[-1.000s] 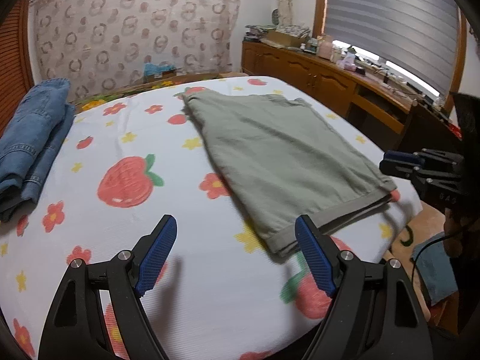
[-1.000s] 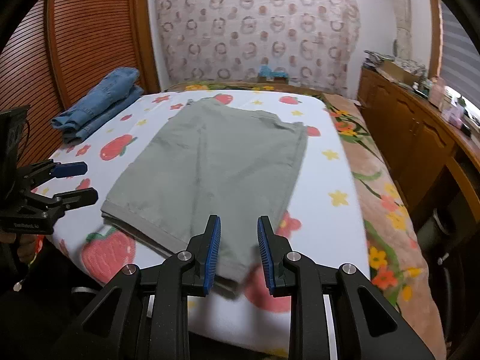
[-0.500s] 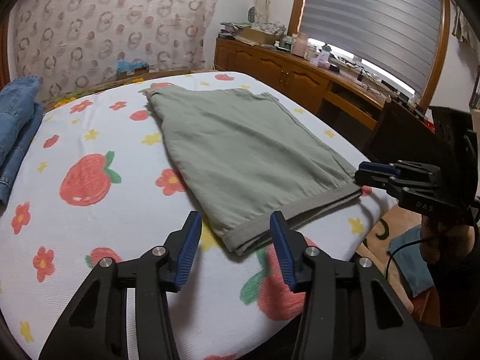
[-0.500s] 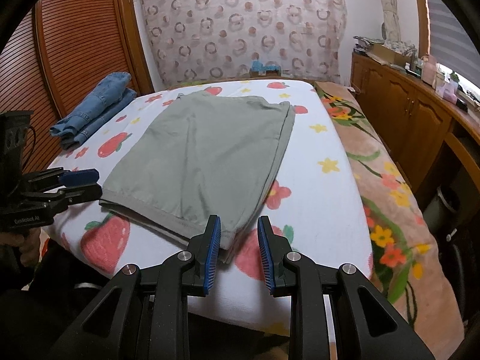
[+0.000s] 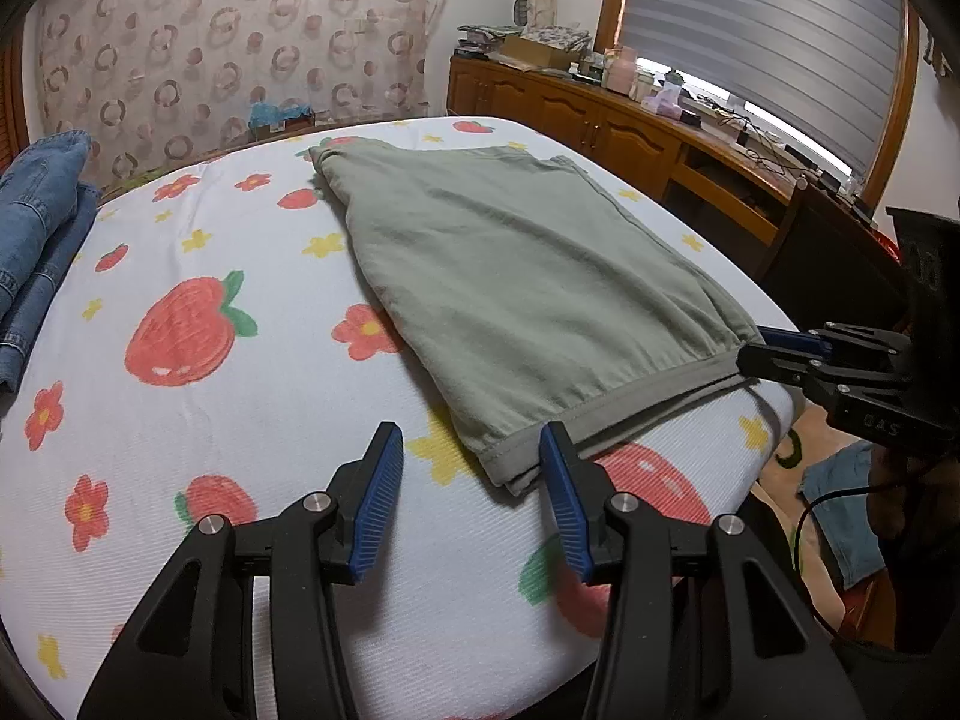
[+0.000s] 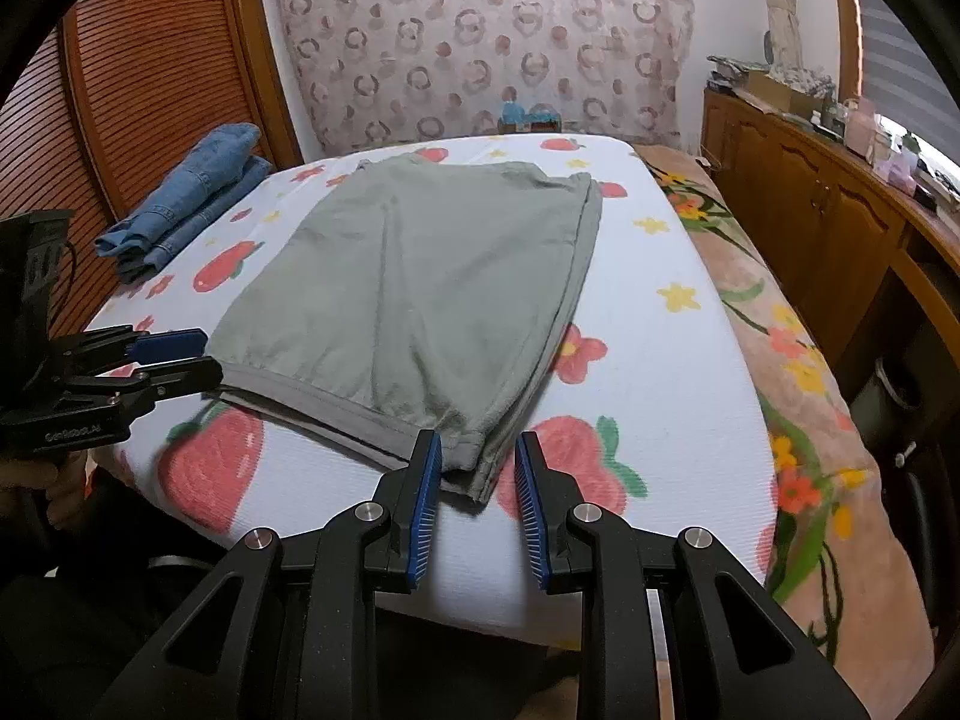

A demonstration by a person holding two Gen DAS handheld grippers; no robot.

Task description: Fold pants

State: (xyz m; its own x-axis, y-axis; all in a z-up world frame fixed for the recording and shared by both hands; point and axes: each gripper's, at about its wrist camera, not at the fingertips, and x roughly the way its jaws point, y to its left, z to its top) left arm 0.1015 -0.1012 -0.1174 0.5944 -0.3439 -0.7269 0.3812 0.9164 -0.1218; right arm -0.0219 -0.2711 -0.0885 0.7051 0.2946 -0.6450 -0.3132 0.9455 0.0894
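Observation:
Grey-green pants point(image 5: 516, 276) lie flat on the bed, leg over leg, hems toward me; they also show in the right wrist view point(image 6: 420, 276). My left gripper point(image 5: 471, 480) is open at the left hem corner, with the corner just ahead of its right finger. My right gripper point(image 6: 477, 480) is open with the right hem corner point(image 6: 474, 468) between its fingertips. Each gripper shows in the other's view, the right point(image 5: 774, 354) and the left point(image 6: 180, 360), at the hem's ends.
The bed has a white sheet point(image 5: 180, 420) with strawberries and flowers. Folded blue jeans point(image 6: 186, 198) lie at the far left. A wooden cabinet point(image 6: 828, 210) runs along the right side. The bed's front edge is right below both grippers.
Both grippers have moved forward to the hem corners. The left gripper has narrowed from wide open. The pants have not moved.

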